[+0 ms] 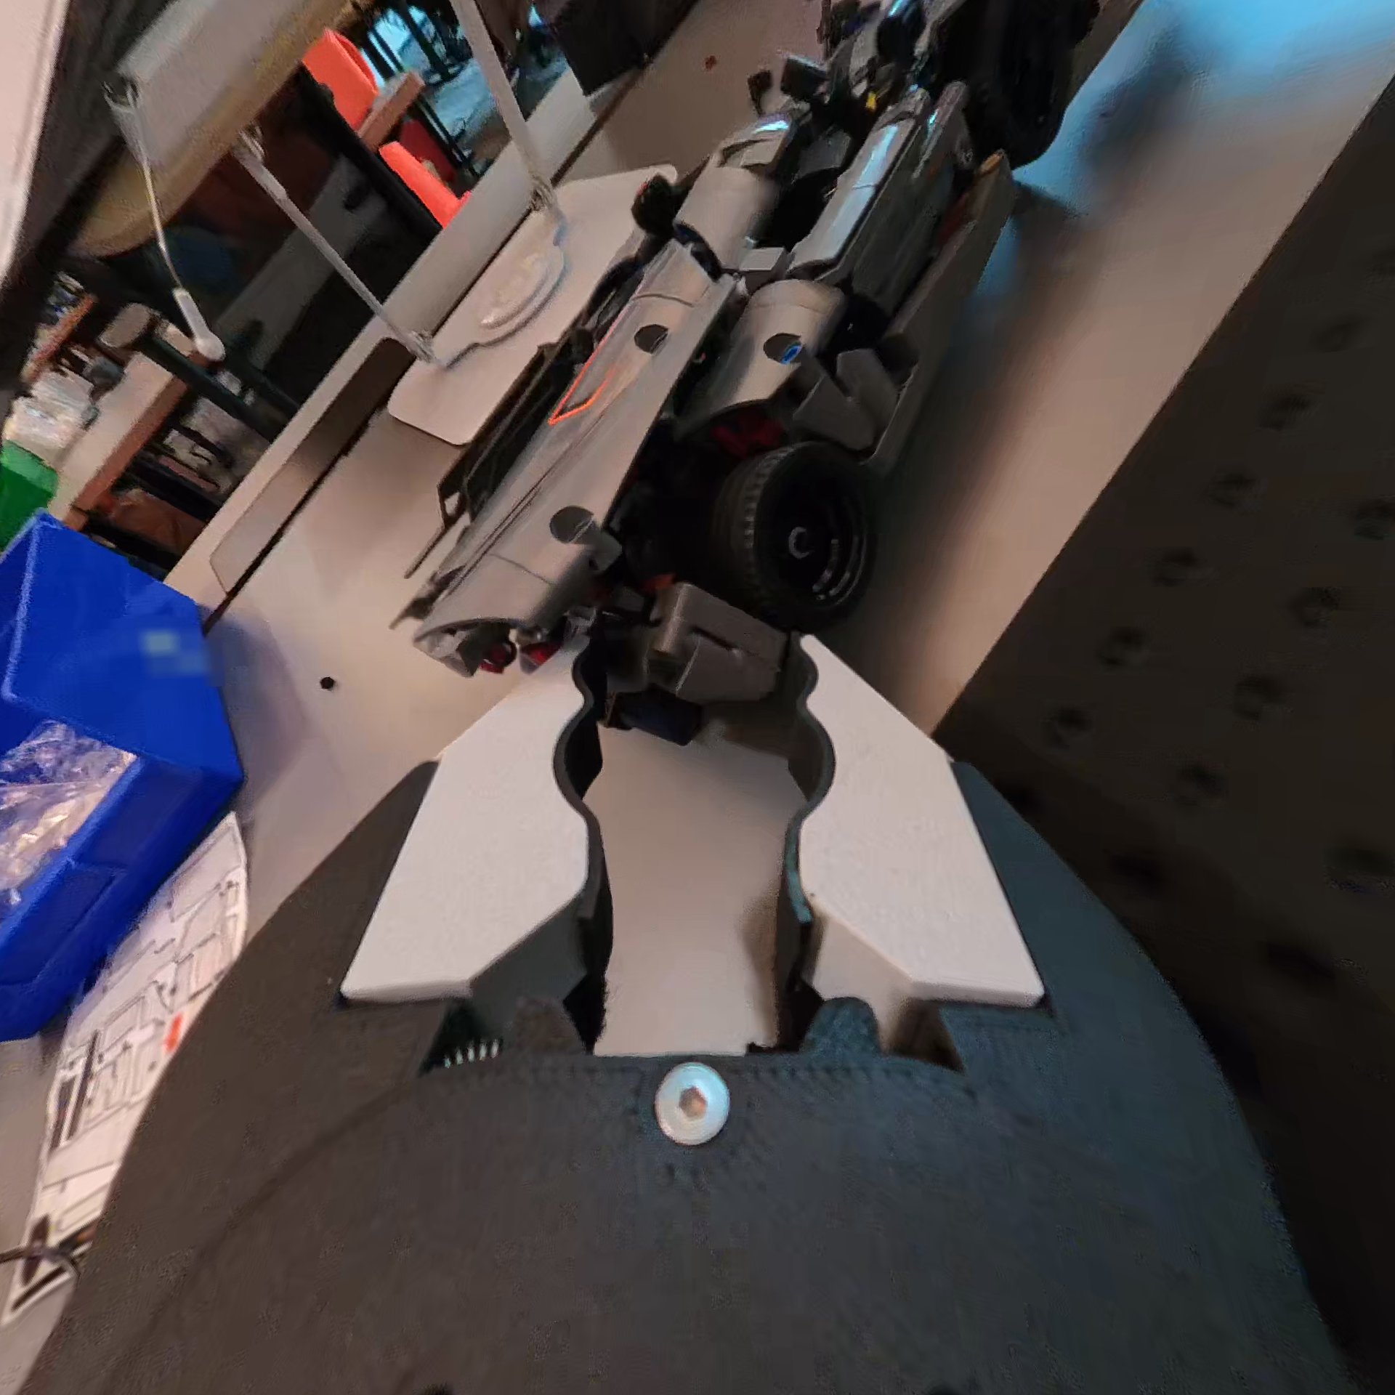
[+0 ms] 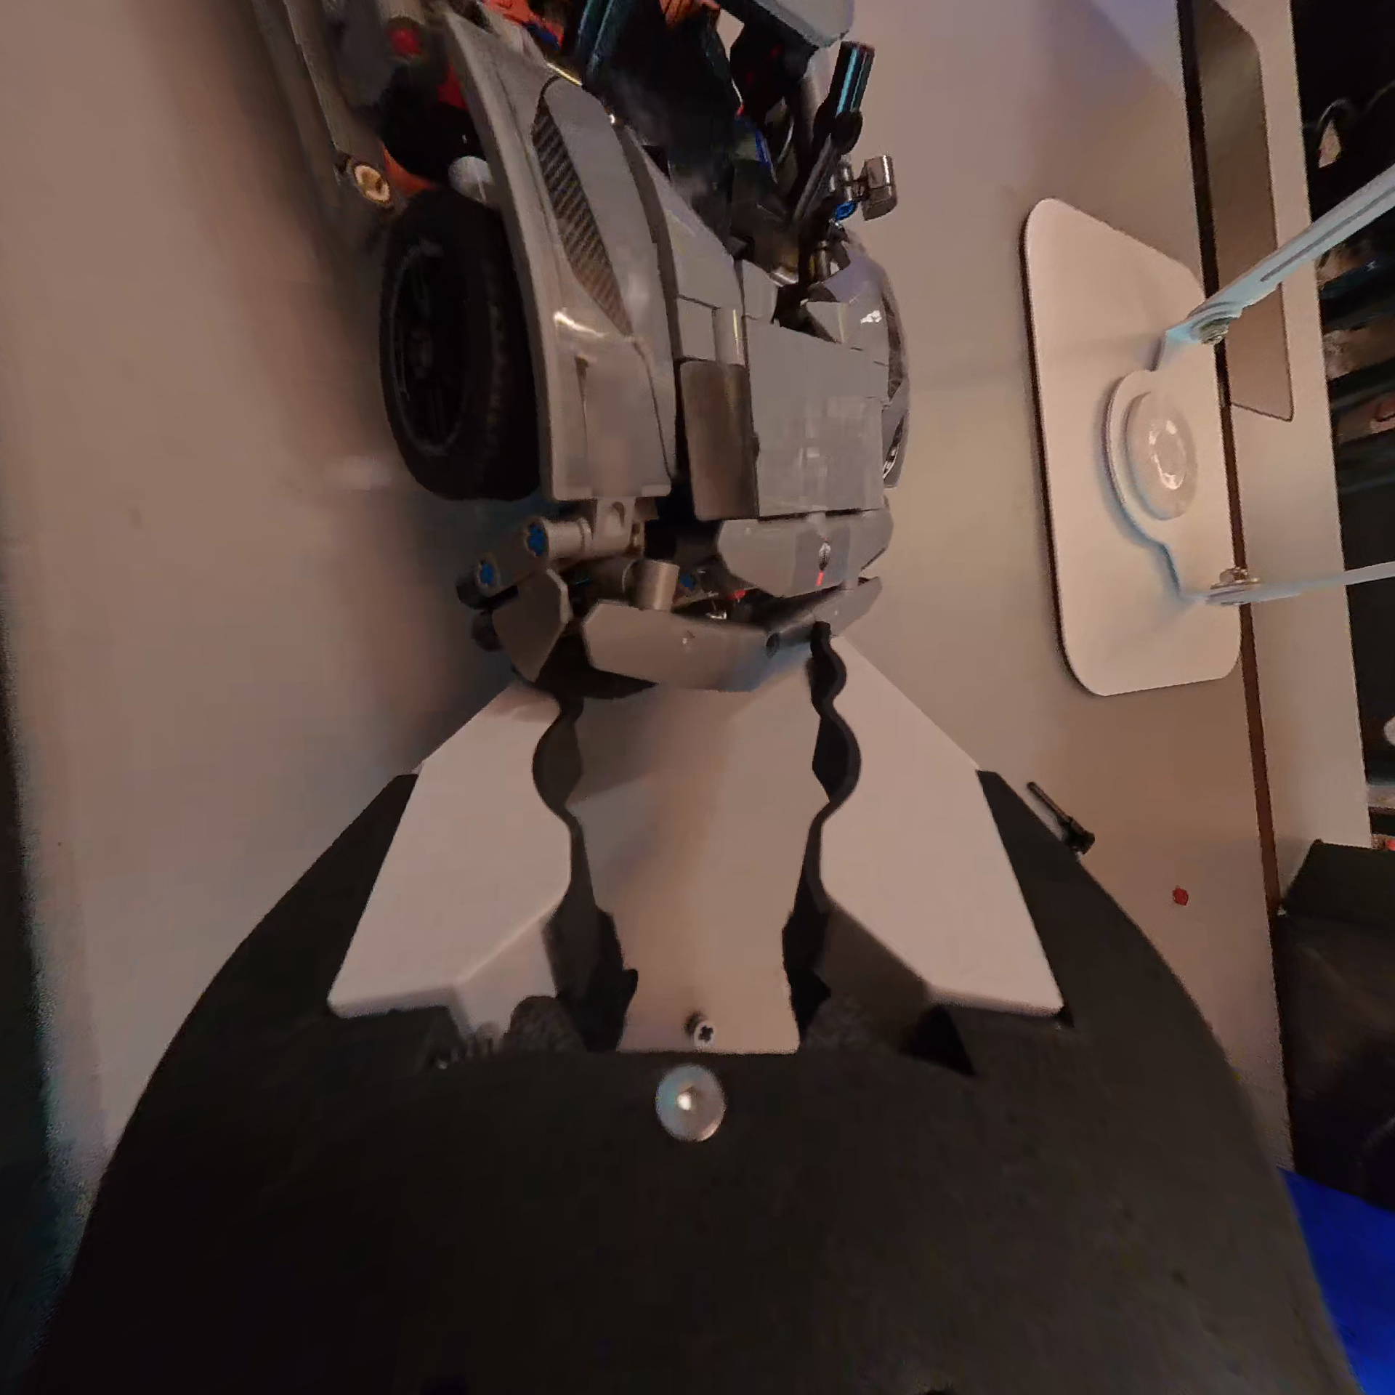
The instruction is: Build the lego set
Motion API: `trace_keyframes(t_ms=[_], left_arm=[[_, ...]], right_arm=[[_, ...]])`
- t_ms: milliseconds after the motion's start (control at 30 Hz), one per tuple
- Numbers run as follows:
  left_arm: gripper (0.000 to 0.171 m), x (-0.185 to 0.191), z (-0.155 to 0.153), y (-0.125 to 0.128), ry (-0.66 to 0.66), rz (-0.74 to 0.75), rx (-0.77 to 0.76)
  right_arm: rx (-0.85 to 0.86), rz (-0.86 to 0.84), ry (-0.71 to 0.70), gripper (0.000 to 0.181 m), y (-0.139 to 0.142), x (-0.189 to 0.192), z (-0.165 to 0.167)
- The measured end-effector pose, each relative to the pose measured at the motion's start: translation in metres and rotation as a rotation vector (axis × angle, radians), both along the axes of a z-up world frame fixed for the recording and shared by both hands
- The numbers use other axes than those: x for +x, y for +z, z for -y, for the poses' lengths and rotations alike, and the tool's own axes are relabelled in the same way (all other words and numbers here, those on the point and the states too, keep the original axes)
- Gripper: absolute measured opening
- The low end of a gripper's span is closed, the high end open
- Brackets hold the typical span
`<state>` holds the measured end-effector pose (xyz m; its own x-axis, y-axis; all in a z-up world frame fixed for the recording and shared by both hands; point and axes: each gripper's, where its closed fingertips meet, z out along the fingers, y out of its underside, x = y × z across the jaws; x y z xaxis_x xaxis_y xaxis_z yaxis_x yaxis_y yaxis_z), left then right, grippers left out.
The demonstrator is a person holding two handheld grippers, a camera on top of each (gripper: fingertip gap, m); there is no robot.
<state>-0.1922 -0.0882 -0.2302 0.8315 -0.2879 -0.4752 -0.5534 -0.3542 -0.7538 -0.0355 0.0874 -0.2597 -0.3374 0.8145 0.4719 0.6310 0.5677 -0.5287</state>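
Observation:
A grey lego car [image 1: 679, 423] with black wheels lies on the white table [image 1: 340, 574]. In the left wrist view my left gripper [image 1: 694, 672] has its white fingers closed around a grey block at the car's near end, beside a black wheel [image 1: 800, 536]. In the right wrist view my right gripper [image 2: 691, 672] has its fingers on either side of the grey bumper at the other end of the car [image 2: 642, 340], next to another wheel [image 2: 445, 347]. The contact points are partly hidden by the car's parts.
A blue bin [image 1: 90, 755] with clear bags and an instruction sheet [image 1: 136, 1019] lie at the left. A white stand base [image 1: 498, 302] sits beside the car, also seen in the right wrist view [image 2: 1125, 453]. A loose black pin [image 2: 1060, 815] and a small red piece [image 2: 1180, 896] lie near it. The left gripper's tips are roughly 25 cm from the right gripper's.

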Motion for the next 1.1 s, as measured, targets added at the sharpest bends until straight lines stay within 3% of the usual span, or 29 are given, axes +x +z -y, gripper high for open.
trace_keyframes(t_ms=[300,567,800,1000,1100], left_arm=[[0.046,-0.013,0.016,-0.011,0.073,-0.026,-0.040],[0.045,-0.020,0.014,-0.020,0.155,-0.039,-0.045],[0.045,-0.035,-0.004,-0.020,0.210,-0.114,-0.092],[0.044,-0.055,-0.022,-0.024,0.235,-0.151,-0.122],[0.043,-0.063,-0.030,-0.024,0.236,-0.140,-0.129]], right_arm=[[0.113,0.009,-0.018,0.052,0.000,-0.027,-0.003],[0.184,0.072,-0.057,0.040,-0.003,-0.063,-0.039],[0.148,0.098,-0.082,0.011,-0.011,-0.078,-0.054],[0.154,0.083,-0.113,0.016,-0.009,-0.078,-0.059],[0.164,0.079,-0.156,0.026,-0.006,-0.079,-0.067]])
